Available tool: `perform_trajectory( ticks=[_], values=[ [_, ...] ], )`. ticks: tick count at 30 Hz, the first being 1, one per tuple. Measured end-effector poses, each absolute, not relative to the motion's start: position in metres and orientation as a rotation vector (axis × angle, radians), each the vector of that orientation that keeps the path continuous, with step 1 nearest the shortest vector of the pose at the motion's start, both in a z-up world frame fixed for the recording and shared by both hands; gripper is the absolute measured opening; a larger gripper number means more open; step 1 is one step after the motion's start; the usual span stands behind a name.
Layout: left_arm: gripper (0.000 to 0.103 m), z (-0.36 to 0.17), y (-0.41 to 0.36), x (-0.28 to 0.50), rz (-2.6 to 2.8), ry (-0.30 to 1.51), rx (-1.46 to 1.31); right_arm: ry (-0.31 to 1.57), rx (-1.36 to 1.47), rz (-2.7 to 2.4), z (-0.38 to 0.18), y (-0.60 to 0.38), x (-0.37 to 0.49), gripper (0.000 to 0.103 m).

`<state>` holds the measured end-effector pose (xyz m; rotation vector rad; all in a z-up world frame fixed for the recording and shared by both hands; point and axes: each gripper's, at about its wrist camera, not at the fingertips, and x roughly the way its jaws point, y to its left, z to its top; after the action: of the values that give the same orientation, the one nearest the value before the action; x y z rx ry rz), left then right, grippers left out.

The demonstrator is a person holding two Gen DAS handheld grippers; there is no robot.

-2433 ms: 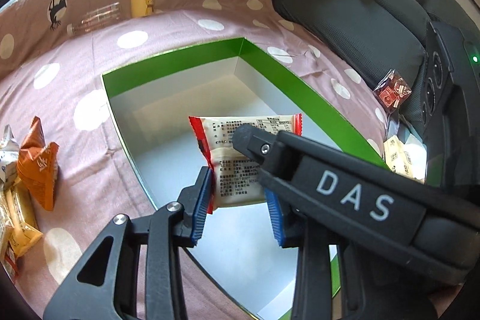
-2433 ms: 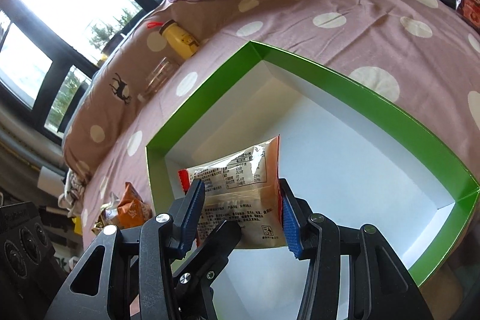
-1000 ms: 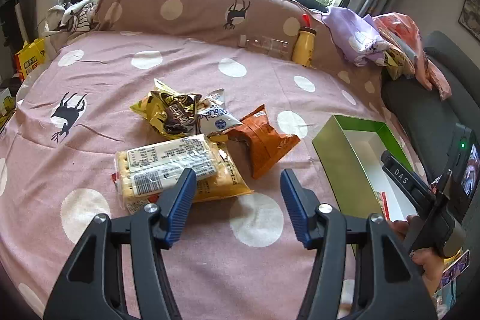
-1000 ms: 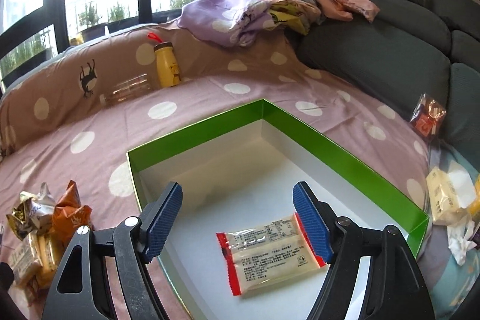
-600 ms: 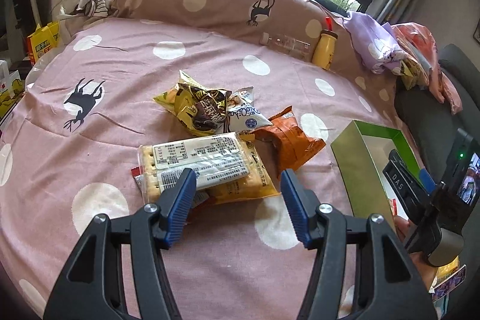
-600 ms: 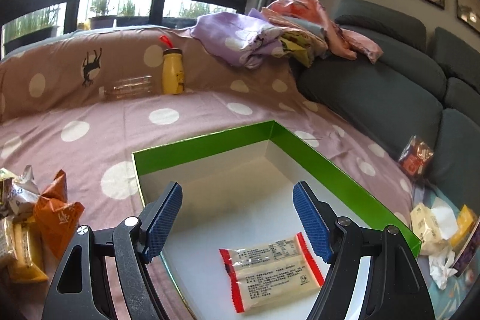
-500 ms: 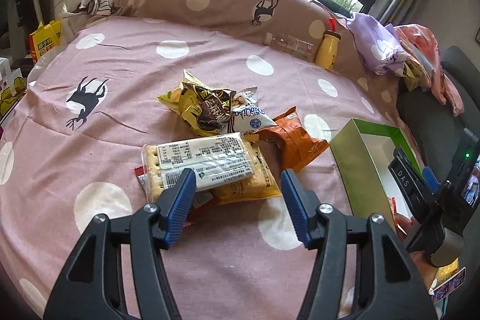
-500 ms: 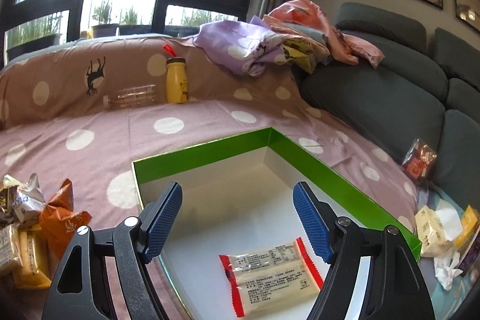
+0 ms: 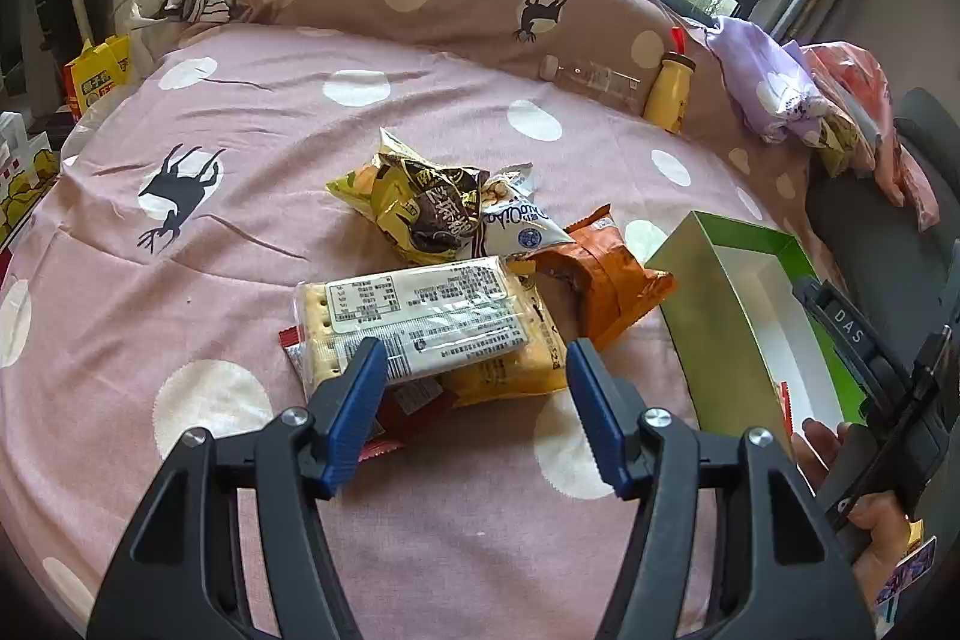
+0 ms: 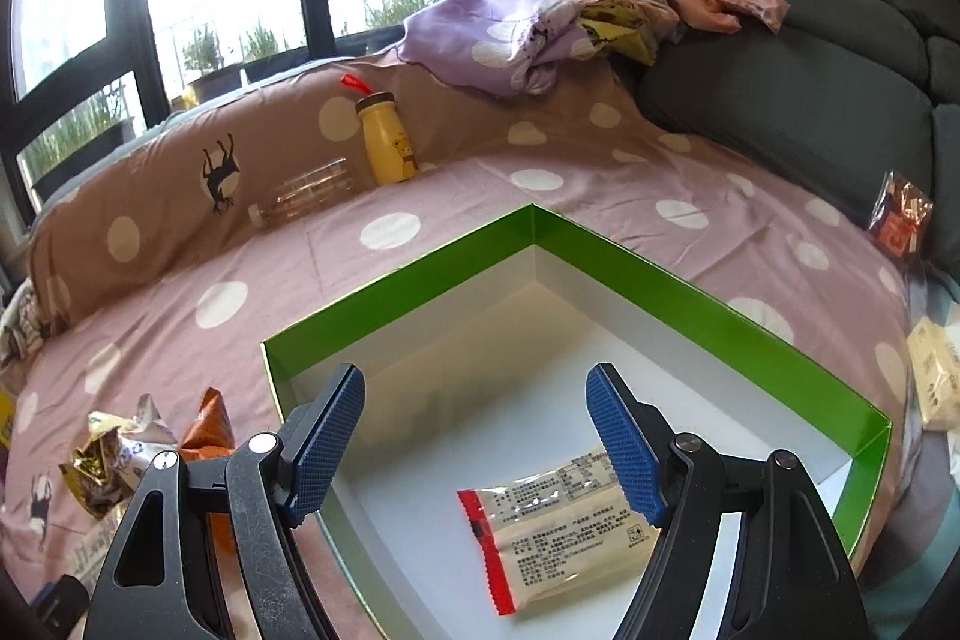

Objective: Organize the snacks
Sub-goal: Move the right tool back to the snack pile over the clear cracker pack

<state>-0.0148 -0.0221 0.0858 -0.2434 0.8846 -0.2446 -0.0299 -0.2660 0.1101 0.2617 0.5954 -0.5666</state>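
Note:
A pile of snacks lies on the pink dotted bedspread: a clear cracker pack (image 9: pixel 414 319) on top, a yellow pack (image 9: pixel 510 370) under it, an orange bag (image 9: pixel 606 280), a yellow-brown bag (image 9: pixel 420 211) and a white bag (image 9: pixel 516 220). My left gripper (image 9: pixel 474 412) is open and empty, just short of the cracker pack. A green box (image 10: pixel 660 280) with a white inside holds one red-edged snack pack (image 10: pixel 558 520). My right gripper (image 10: pixel 474 442) is open and empty above that pack. The box (image 9: pixel 708 316) also shows in the left wrist view.
A yellow bottle (image 10: pixel 387 139) and a clear bottle (image 10: pixel 306 199) lie by the brown cushion. Crumpled clothes (image 10: pixel 540 28) sit on the grey sofa (image 10: pixel 780 100). A small red packet (image 10: pixel 900 214) and a pale pack (image 10: pixel 933 376) lie at the right.
Both grippers let go of the pack, which now lies in the box. My left gripper swung left to the snack pile and moved closer. My right gripper rose above the box.

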Motion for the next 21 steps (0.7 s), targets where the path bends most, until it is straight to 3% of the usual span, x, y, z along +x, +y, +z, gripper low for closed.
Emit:
perform_trajectory(
  ticks=[9, 16, 21],
  values=[
    [0.064, 0.087, -0.01, -0.012, -0.228, 0.886, -0.269, 0.567, 0.232, -0.388, 0.143, -0.24, -0.044, 0.079],
    [0.068, 0.084, 0.008, -0.001, -0.204, 0.892, -0.313, 0.71, 0.253, 0.013, 0.178, -0.188, 0.001, 0.082],
    [0.07, 0.079, 0.009, 0.011, -0.179, 0.91, -0.285, 0.714, 0.258, 0.062, 0.157, -0.174, 0.02, 0.088]
  ],
)
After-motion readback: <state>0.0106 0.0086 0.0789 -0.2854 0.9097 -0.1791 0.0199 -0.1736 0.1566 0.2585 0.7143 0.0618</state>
